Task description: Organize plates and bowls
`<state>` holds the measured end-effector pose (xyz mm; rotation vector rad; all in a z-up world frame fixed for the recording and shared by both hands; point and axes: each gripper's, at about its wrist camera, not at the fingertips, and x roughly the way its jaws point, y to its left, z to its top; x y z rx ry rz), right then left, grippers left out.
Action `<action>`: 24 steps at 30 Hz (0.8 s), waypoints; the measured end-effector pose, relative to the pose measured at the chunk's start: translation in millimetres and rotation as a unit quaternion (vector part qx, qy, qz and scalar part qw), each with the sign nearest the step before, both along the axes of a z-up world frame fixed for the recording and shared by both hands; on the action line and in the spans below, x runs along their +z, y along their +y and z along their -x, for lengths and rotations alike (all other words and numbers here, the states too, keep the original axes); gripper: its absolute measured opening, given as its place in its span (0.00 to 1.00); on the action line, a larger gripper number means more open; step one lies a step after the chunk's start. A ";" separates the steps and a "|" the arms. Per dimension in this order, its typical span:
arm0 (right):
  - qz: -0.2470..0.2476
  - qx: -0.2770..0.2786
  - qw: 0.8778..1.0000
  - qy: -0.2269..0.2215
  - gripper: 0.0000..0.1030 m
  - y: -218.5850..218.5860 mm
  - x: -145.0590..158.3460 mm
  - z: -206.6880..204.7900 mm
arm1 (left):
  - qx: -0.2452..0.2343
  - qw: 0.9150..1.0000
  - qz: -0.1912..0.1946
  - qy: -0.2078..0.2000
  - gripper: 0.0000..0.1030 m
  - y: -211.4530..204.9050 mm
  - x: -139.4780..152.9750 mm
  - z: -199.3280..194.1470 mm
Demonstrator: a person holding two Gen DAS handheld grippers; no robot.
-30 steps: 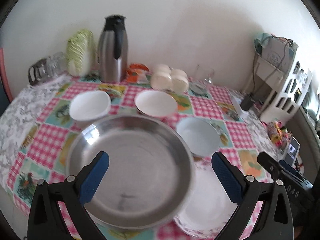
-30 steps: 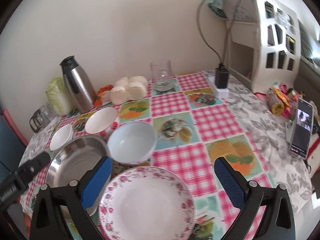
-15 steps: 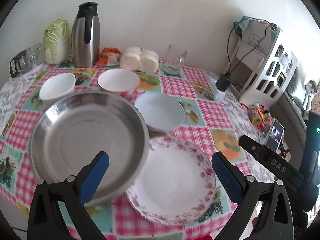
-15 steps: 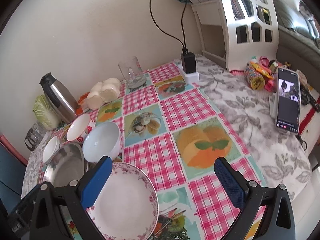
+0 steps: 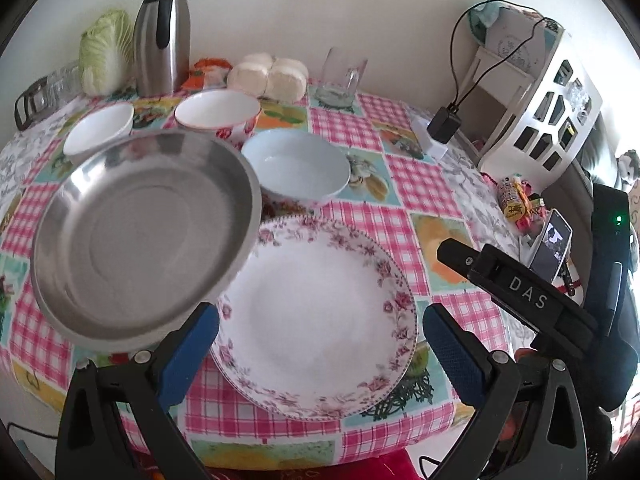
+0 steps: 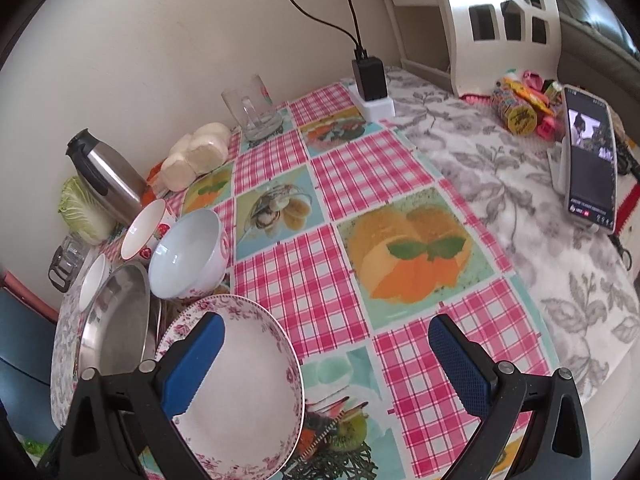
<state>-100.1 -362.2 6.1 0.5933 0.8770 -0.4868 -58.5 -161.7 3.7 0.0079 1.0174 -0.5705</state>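
A: Anything hidden?
B: Steel pan [image 5: 136, 236] overlaps the floral plate [image 5: 320, 320] rim; pan tilted.
A: Tongs?
B: Left tongs [image 5: 320, 344] and right tongs [image 6: 326, 360] both spread, empty, above the worktop [image 6: 400, 184].

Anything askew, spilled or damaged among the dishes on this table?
One thing: the steel pan sits tilted, its right edge overlapping the rim of the floral plate rather than lying flat on the tablecloth. No spills or visible breakage. The three bowls stand upright.
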 end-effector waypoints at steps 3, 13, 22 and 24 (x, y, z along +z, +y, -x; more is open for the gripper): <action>-0.007 0.002 1.000 0.008 1.00 -0.6 -6.6 -1.2 | 0.009 1.000 -0.005 0.013 0.98 -0.2 -7.8 1.8; -0.028 0.010 0.999 0.039 1.00 3.4 -26.5 -7.8 | 0.036 0.998 -0.016 0.053 0.96 6.4 -27.7 -7.2; -0.055 0.035 0.997 0.047 0.84 10.6 -40.0 -15.7 | 0.050 0.995 -0.034 0.080 0.84 9.4 -43.7 -14.7; -0.062 0.039 0.996 0.046 0.82 11.8 -42.6 -17.0 | 0.052 0.995 -0.032 0.080 0.84 10.9 -43.1 -15.6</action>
